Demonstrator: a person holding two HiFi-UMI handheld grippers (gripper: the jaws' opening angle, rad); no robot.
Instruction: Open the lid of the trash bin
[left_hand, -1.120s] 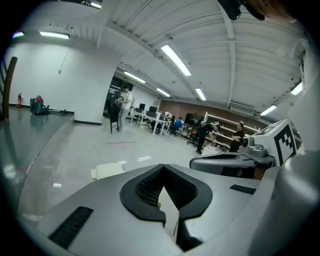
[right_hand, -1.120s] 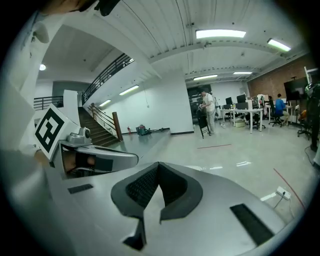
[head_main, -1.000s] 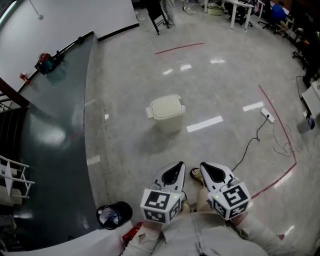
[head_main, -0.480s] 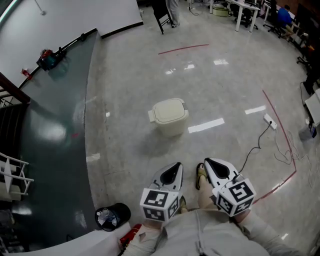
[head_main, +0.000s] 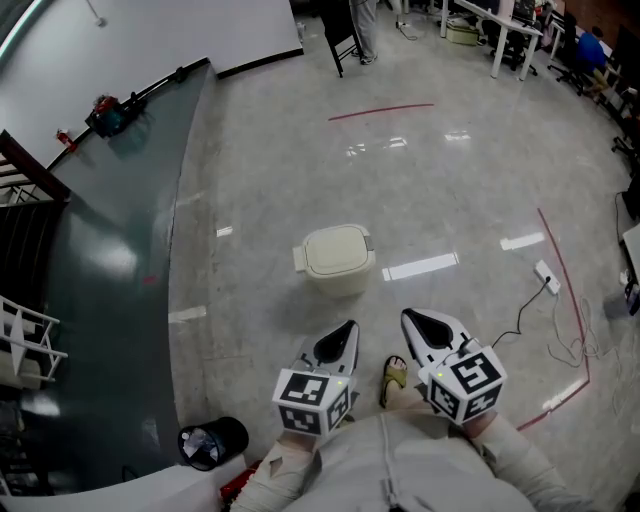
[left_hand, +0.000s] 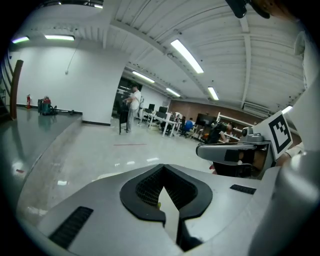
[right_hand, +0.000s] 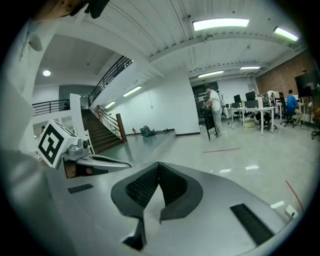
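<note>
A cream trash bin (head_main: 335, 259) stands on the grey floor in the head view, its lid down. My left gripper (head_main: 338, 338) and right gripper (head_main: 422, 323) are held side by side close to my body, a short way short of the bin and touching nothing. Both are shut and hold nothing. In the left gripper view the jaws of the left gripper (left_hand: 165, 194) meet over open floor. The right gripper (right_hand: 159, 191) shows the same in the right gripper view. The bin is hidden below the jaws in both gripper views.
A small black bin (head_main: 211, 441) with rubbish sits at lower left. A dark glossy platform (head_main: 100, 260) runs along the left. A power strip with cable (head_main: 547, 283) and red floor tape (head_main: 561, 262) lie to the right. Desks and a person (head_main: 362, 25) stand far off.
The bin has come nearer and lower in the head view as I moved toward it. Both grippers have stayed shut, close to my body.
</note>
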